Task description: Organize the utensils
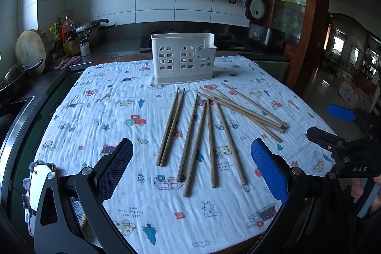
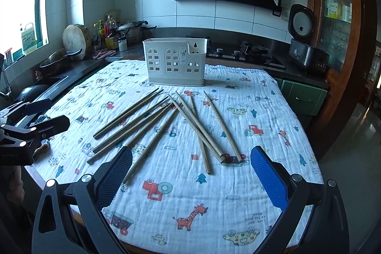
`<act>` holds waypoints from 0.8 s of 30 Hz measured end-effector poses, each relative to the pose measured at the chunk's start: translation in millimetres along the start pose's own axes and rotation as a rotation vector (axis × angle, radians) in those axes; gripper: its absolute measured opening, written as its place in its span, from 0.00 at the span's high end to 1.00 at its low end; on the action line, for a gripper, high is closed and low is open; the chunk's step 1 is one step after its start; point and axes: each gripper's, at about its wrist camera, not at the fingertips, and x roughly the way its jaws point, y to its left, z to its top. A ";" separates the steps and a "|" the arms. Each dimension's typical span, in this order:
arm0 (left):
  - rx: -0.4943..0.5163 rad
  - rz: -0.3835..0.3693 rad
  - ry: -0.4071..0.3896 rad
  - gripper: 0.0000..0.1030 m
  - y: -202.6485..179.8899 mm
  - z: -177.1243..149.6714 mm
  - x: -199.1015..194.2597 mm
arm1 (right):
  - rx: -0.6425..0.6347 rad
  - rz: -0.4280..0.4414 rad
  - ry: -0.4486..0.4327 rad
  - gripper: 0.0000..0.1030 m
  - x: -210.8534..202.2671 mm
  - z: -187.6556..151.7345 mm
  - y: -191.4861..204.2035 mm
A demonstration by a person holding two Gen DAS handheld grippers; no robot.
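Several wooden chopsticks [image 1: 209,125] lie fanned out on a white patterned cloth [image 1: 119,111], in front of a white perforated utensil holder [image 1: 183,57] that stands upright at the far side. The chopsticks [image 2: 166,125] and the holder [image 2: 175,61] show in the right wrist view too. My left gripper [image 1: 191,164] is open and empty, just above the near ends of the chopsticks. My right gripper [image 2: 190,170] is open and empty, near the ends of the right-hand chopsticks. Each gripper shows at the edge of the other's view.
The cloth [image 2: 262,123] covers a table. Behind it runs a dark counter with a gas hob [image 2: 250,51], a rice cooker [image 2: 302,39], bottles [image 2: 109,32], a round chopping board [image 2: 73,38] and a pan [image 2: 57,58]. A sink is at the left.
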 end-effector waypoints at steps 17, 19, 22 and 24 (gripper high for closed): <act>-0.023 0.032 0.030 0.05 23.3 4.1 20.6 | -0.059 0.085 0.088 0.23 47.6 7.1 -22.0; -0.025 0.036 0.035 0.05 25.3 4.7 23.5 | -0.075 0.106 0.107 0.28 57.0 8.5 -24.2; -0.036 0.045 0.044 0.05 31.5 5.8 30.2 | -0.089 0.123 0.138 0.36 72.0 10.0 -29.1; -0.045 0.046 0.052 0.05 34.6 5.9 33.9 | -0.083 0.140 0.161 0.47 82.3 10.9 -34.9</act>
